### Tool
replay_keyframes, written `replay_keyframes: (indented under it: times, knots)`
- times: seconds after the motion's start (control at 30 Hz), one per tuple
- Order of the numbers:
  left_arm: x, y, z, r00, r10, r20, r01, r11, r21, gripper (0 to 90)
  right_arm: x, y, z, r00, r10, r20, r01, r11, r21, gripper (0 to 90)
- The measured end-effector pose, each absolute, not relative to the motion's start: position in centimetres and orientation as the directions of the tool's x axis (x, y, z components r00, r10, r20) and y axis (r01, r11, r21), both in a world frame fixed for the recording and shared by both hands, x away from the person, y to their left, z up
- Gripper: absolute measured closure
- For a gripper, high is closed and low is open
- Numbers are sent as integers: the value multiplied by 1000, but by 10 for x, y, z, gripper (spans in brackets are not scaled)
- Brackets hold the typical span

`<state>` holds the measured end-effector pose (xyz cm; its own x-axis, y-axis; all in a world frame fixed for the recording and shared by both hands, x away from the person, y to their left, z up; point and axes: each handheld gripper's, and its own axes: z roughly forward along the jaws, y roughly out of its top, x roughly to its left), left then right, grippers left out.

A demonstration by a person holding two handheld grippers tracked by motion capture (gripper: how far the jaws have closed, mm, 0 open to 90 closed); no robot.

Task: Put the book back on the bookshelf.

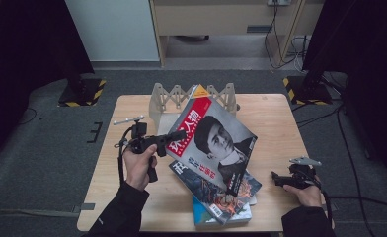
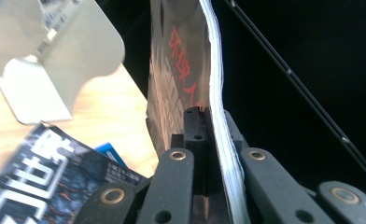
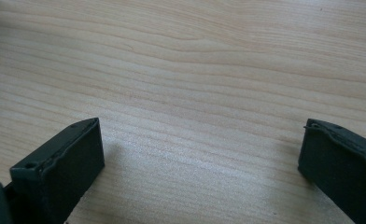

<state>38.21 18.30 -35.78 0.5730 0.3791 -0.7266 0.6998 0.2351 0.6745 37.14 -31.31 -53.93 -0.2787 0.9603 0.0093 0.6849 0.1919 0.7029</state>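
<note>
A magazine with a red title and a portrait cover point(image 1: 211, 140) is lifted and tilted above the table, its left edge clamped in my left gripper point(image 1: 177, 136). In the left gripper view the jaws pinch the magazine's page edge point(image 2: 218, 93), and my left gripper point(image 2: 209, 116) is shut on it. Below lies a stack of other magazines point(image 1: 221, 197), the top one dark with white characters point(image 2: 45, 172). My right gripper point(image 1: 275, 177) rests low at the table's right front, its jaws wide apart over bare wood; my right gripper point(image 3: 200, 154) holds nothing.
A pale wooden slotted rack point(image 1: 191, 96) stands at the table's far edge, its panels point(image 2: 55, 60) close behind the lifted magazine. The wooden table point(image 1: 275, 128) has bare room on the right. Black stands and cables sit on the carpet around it.
</note>
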Motion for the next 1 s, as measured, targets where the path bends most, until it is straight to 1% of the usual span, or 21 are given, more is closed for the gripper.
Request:
replay_keyframes:
  times: [0.17,0.53,1.0]
  knots:
    - [385,202,-346,569,425,-704,662,272,699,862,371,-313,-539,-276,961,10,686,190,702,4]
    - [388,240,-325,547,491,-678,597,338,727,862,371,-313,-539,-276,961,9,687,191,702,4]
    - [382,281,-320,509,561,-653,553,368,747,862,371,-313,-539,-277,961,9,687,191,701,4]
